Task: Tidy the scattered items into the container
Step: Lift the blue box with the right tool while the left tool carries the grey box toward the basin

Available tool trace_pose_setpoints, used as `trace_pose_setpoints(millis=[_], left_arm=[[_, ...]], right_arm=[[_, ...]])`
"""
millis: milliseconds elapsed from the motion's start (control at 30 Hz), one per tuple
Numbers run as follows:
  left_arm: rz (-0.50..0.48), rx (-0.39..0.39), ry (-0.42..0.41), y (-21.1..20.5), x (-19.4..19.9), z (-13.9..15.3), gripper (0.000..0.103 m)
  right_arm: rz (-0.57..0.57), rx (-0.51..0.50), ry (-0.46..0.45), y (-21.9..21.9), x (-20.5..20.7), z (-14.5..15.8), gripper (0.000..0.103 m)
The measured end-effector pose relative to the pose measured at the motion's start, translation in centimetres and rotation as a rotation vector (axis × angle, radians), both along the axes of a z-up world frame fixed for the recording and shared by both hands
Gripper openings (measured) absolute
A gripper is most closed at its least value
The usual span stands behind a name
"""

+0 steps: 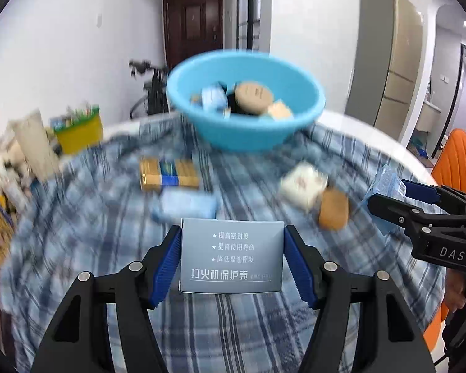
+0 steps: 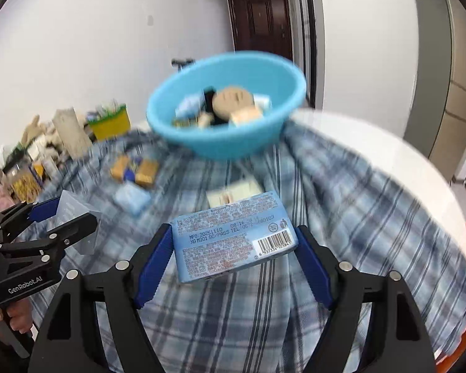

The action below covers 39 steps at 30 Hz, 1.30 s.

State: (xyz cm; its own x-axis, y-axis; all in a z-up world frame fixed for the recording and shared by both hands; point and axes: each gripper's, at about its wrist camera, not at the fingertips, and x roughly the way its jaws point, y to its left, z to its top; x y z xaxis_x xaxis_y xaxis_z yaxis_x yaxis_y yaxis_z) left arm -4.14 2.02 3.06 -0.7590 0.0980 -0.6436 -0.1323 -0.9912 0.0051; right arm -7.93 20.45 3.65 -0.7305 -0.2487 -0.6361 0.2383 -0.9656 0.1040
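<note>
The grey box (image 1: pixel 231 255) sits tight between the blue pads of the left gripper (image 1: pixel 232 264), up off the cloth — the jaws are closed in on its two sides, about as far apart as the box is wide. The blue packet (image 2: pixel 233 236) with the barcode is squeezed the same way in the right gripper (image 2: pixel 233 256), a bit tilted. So both tongs are full, and this looks like the carrying step. The blue bowl (image 1: pixel 245 130) is at twelve o'clock from each gripper, at the far side of the table, with a few things already inside it. Between the grippers and the bowl, some things are not yet tidied: a gold and blue box (image 1: pixel 169 174) at eleven o'clock, a pale blue pack (image 1: pixel 185 206) just below it, a white box (image 1: pixel 304 185) at one o'clock and a brown lump (image 1: pixel 334 208) beside it. All lie on the checked cloth (image 1: pixel 251 326). Next, I think, each gripper must go forward over the bowl's rim and then let go — one at a time, so they do not bump.
</note>
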Motion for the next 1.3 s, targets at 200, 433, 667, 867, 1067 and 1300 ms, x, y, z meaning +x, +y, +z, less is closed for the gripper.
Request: trace_pose_setpoints(millis=[200,433,667,867,1067,1300], left_arm=[[-0.017,-0.03,0.133,0.2,-1.1,6.2,0.067],[-0.029,-0.023,0.304,0.4,-0.9,13.0,0.067],[-0.035,0.014,0.375,0.0,0.3,15.7,0.067],[-0.049,0.033,0.346,-0.1,0.4,15.0,0.067],[-0.059,0.016,0.341,0.4,0.1,15.0,0.067],[-0.069,0.018,0.324,1.6,-3.4,15.3,0.067]], right_arm=[[0.008,0.007,0.122,-0.3,-0.5,5.6,0.077],[-0.009,-0.046,0.277,-0.1,0.3,11.8,0.077],[0.001,-0.065,0.392,-0.6,2.5,15.0,0.077],[0.015,-0.094,0.396,-0.6,3.3,14.6,0.077],[0.001,-0.104,0.385,0.0,2.7,14.3,0.077],[-0.025,-0.105,0.359,0.6,-0.1,14.5,0.077]])
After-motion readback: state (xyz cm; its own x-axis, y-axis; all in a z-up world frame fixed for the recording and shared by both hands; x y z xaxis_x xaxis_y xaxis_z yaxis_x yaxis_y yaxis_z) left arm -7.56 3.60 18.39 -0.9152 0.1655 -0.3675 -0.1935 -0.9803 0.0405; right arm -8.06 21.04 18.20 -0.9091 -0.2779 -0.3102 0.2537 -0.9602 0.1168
